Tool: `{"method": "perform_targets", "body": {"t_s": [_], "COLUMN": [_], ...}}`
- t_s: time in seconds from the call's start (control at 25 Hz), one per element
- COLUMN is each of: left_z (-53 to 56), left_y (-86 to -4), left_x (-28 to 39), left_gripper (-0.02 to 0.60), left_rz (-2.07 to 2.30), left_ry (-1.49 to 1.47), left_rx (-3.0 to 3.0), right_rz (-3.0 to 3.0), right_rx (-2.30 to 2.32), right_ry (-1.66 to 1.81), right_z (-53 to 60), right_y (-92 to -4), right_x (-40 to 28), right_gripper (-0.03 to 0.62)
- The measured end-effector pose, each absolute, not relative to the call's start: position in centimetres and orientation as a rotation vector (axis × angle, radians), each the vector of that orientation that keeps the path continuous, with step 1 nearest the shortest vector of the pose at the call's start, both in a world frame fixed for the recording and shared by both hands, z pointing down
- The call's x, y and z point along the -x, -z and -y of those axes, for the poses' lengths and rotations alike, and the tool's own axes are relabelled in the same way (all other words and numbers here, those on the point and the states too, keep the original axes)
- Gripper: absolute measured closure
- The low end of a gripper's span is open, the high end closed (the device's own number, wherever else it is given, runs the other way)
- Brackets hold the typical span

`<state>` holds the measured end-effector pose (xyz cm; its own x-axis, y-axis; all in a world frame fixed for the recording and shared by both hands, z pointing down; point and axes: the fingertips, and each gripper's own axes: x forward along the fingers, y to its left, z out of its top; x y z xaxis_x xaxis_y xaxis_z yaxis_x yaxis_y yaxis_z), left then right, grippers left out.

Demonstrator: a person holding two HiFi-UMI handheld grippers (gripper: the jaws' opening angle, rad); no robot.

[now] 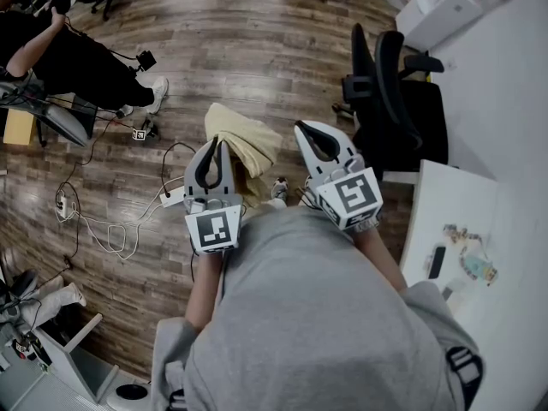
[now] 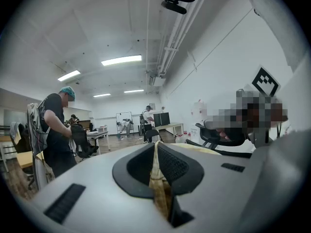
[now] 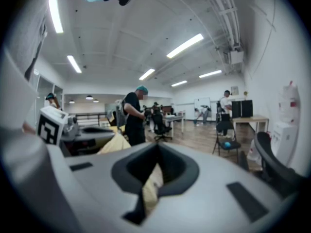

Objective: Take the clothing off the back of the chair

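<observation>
While the garment (image 1: 242, 142) is held up over the wood floor (image 1: 257, 41), apart from the black chair (image 1: 398, 101) at the right, it is gripped by both tools. The left gripper (image 1: 212, 151) is seen almost fully closed, a thin cream fold of the garment pinched between its jaws. The right gripper (image 1: 308, 137) is likewise clamped on a bunched part of it.

no words, brands or numbers legible, black-and-white square marker (image 1: 213, 231) on left tool (image 1: 213, 149), another on right tool (image 1: 306, 134)
</observation>
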<state>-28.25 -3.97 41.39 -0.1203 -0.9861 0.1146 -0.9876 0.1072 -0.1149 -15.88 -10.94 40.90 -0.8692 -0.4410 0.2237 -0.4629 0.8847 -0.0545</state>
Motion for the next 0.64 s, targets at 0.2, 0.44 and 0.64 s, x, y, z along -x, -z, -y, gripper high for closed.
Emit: {"method": "perform_targets", "body": {"t_s": [0.2,0.44,0.64], "left_z": [3.97,4.04,4.01], "left_y": [-41.48,-41.27,-41.32], "left_x": [28.53,28.48,28.51], "left_gripper": [0.535,0.535,0.535], "left_rz": [2.329,2.331,2.327], "left_ry": [-0.266,-0.253,-0.249], "left_rx": [-2.091,-2.084,-2.083], "right_rz": [2.847,2.843,2.836], "right_rx": [-0.680,-0.672,-0.674], "right_ry": [-0.150,-0.151,-0.158], "right_z": [10.78,10.60,10.53], "right_y": [-40.87,-41.01,-41.19], "right_x": [16.34,16.29,16.20], "right_gripper": [0.560,0.560,0.560]}}
